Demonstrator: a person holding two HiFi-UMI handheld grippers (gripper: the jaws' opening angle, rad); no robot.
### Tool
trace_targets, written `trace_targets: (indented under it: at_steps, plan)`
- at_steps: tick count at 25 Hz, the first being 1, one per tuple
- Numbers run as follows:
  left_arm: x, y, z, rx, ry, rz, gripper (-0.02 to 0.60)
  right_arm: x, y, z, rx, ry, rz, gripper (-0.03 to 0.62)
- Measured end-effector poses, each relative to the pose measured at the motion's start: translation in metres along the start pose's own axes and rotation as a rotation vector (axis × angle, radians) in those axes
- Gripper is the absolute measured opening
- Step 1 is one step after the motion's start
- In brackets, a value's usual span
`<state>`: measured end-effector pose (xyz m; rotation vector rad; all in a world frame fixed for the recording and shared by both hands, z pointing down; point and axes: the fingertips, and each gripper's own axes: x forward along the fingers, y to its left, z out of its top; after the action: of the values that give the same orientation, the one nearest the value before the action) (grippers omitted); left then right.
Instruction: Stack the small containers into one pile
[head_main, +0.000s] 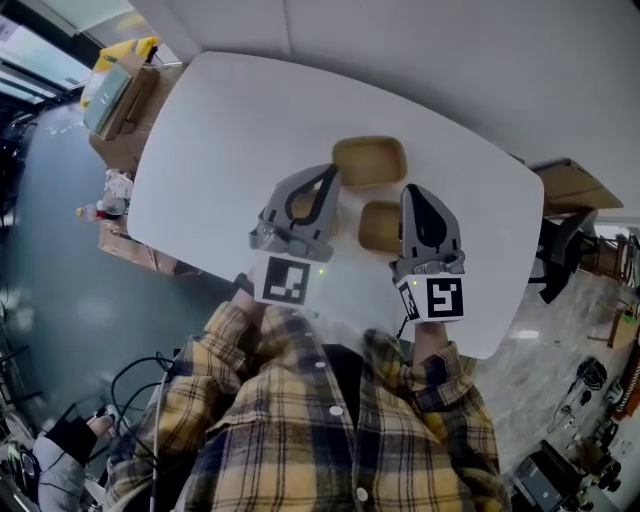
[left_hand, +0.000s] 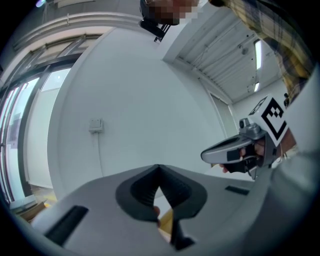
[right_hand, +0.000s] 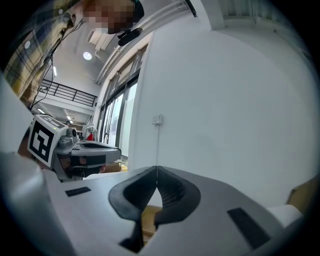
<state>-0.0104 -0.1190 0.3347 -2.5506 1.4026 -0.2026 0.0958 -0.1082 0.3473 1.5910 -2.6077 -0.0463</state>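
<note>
**Item 1. Far container** (head_main: 370, 162). Tan, shallow, rounded oblong, open side up. It stands on the white worktop (head_main: 220, 130) towards the far edge. Long axis runs left to right across the head view. Empty as far as can be seen.

**Item 2. Near container** (head_main: 378, 228). Same tan, looks smaller. It stands on the worktop just nearer the person than Item 1, and the two are close but not stacked. Its right edge is covered by the right tongs, so its long axis cannot be told. A tan patch (right_hand: 149, 218) seen low through the right tongs' opening is probably this item.

**Item 3. Possible third container.** A tan patch (left_hand: 167, 220) shows below the left tongs in their own view. The head view hides that spot, so this is unconfirmed.

**Item 4. Right tongs** (head_main: 415, 190). Clenched, jaw tips meeting, nothing between them. They are held level, pointing away from the person. Item 2 lies just beside them on their left, and Item 1 lies ahead and to the left.

**Item 5. Left tongs** (head_main: 328, 172). Clenched likewise and empty. Their tip is just beside the left end of Item 1, and Item 2 lies to their right, between the two tongs.

**Assessment.** No pile is begun. The right hand is nearer Item 2 and the left is nearer Item 1. Either tongs would need to be released before taking a rim.

**Surroundings.** Plaid sleeves (head_main: 250, 400); cardboard boxes (head_main: 575, 185) beside the worktop.
</note>
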Motion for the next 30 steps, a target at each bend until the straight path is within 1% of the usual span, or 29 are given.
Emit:
trace_targets:
  at_steps: [4, 9, 13, 18, 23, 27, 28, 30]
  plan:
    - [0.003, 0.001, -0.007, -0.005, 0.020, -0.007, 0.017, 0.002, 0.002, -0.002, 0.006, 0.008, 0.005, 0.015]
    - [0.002, 0.006, -0.019, -0.010, 0.061, 0.004, 0.017, 0.006, 0.007, -0.007, 0.015, 0.023, 0.033, 0.015]
    - [-0.001, 0.008, -0.032, -0.016, 0.110, -0.005, 0.017, 0.009, 0.013, -0.012, 0.024, 0.042, 0.048, 0.015]
    - [-0.006, 0.012, -0.052, -0.073, 0.167, -0.018, 0.018, 0.010, 0.025, -0.019, 0.025, 0.075, 0.081, 0.015]
    - [-0.010, 0.022, -0.076, -0.075, 0.242, -0.036, 0.018, 0.010, 0.036, -0.025, 0.025, 0.098, 0.117, 0.015]
    - [-0.017, 0.028, -0.092, -0.111, 0.297, -0.036, 0.023, 0.008, 0.045, -0.025, 0.031, 0.104, 0.132, 0.015]
    - [-0.019, 0.029, -0.096, -0.121, 0.311, -0.045, 0.036, 0.008, 0.046, -0.025, 0.032, 0.104, 0.134, 0.015]
    - [-0.022, 0.029, -0.104, -0.133, 0.336, -0.073, 0.113, 0.007, 0.049, -0.026, 0.031, 0.106, 0.141, 0.015]
